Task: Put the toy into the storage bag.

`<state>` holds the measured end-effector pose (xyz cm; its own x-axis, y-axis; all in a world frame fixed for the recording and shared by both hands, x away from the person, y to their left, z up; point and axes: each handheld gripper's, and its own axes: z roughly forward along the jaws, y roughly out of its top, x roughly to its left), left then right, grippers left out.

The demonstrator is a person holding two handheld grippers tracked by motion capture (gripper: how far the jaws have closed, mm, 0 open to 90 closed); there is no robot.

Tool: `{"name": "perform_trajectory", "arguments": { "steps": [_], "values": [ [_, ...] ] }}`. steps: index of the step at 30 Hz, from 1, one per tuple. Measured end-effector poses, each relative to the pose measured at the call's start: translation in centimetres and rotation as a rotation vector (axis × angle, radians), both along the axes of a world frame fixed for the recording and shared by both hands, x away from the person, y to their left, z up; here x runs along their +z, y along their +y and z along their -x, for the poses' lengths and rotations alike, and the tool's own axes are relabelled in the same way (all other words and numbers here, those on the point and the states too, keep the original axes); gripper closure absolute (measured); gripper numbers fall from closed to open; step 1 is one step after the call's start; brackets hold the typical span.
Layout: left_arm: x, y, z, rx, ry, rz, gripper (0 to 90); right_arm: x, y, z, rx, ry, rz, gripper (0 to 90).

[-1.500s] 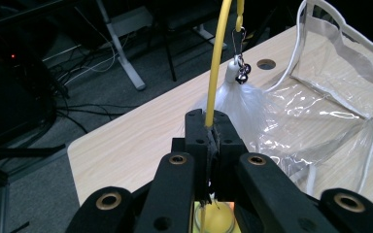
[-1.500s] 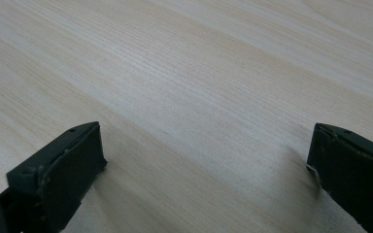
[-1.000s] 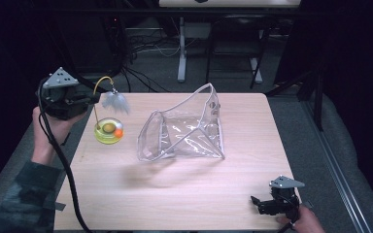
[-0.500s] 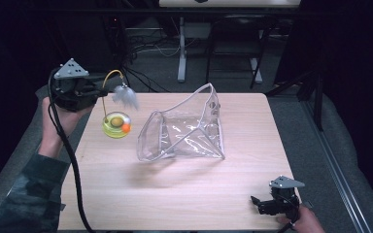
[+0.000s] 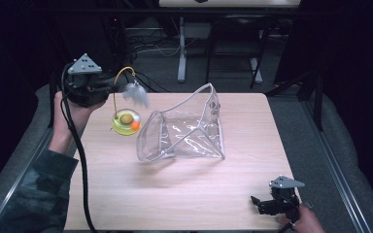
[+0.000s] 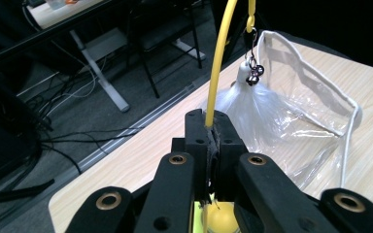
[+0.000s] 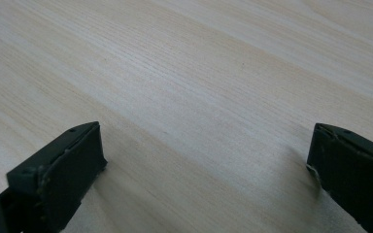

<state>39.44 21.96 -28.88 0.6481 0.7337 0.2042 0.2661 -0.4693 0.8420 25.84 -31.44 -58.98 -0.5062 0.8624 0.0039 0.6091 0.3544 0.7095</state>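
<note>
Left hand-held gripper point(image 5: 108, 89) is raised over the far left corner of the counter point(image 5: 184, 194), jaws closed tight on the yellow wire point(image 6: 218, 63) of a cat toy; in the left gripper view the wire runs up from between the jaws and arches over to a small clip with bells point(image 6: 252, 73) and a white feather tuft point(image 5: 135, 93) hanging from it. Toy base point(image 5: 125, 121), a translucent yellow-green dish with an orange ball point(image 5: 135, 125) in it, hangs below the gripper and looks lifted clear of the counter, though contact cannot be ruled out from the high view. Just beside it, toward the counter's middle, lies a clear plastic pouch point(image 5: 184, 131) with white piping, its mouth gaping toward the toy. Judged step: carry phase, toy held and on its way to the pouch. Next move calls for swinging the base into the opening without the tuft or wire snagging the rim; the pouch is light and may slide or collapse, so a steadying grip on its edge would help. Right hand-held gripper point(image 5: 272, 203) rests at the near right corner, well apart from the pouch, jaws wide open with nothing but bare wood between them
</note>
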Motion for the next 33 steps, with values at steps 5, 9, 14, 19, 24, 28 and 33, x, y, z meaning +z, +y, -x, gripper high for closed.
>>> {"name": "perform_trajectory", "arguments": {
  "steps": [5, 9, 14, 19, 24, 28, 33],
  "values": [
    [0.3, -0.9, -0.2, -0.02, -0.002, 0.0, 87.6, 0.0, 0.0, 0.0, 0.0, 0.0, 0.0, 0.0],
    [0.4, -1.6, -0.3, -0.032, -0.004, 0.0, 87.6, 0.0, 0.0, 0.0, 0.0, 0.0, 0.0, 0.0],
    [0.5, -2.2, -0.5, -0.048, -0.006, -0.005, 87.6, 0.0, 0.0, 0.0, 0.0, 0.0, 0.0, 0.0],
    [0.5, -3.1, -0.6, -0.067, -0.004, -0.005, 87.6, 0.0, 0.0, 0.0, 0.0, 0.0, 0.0, 0.0],
    [0.5, -3.9, -0.8, -0.097, 0.004, 0.002, 87.6, 0.0, 0.0, 0.0, 0.0, 0.0, 0.0, 0.0],
    [0.3, -4.6, -1.1, -0.118, 0.014, 0.009, 87.6, 0.0, 0.0, 0.0, 0.0, 0.0, 0.0, 0.0],
    [0.0, -5.5, -1.4, -0.137, 0.025, 0.005, 87.6, 0.0, 0.0, 0.0, 0.0, 0.0, 0.0, 0.0]
  ]
}}
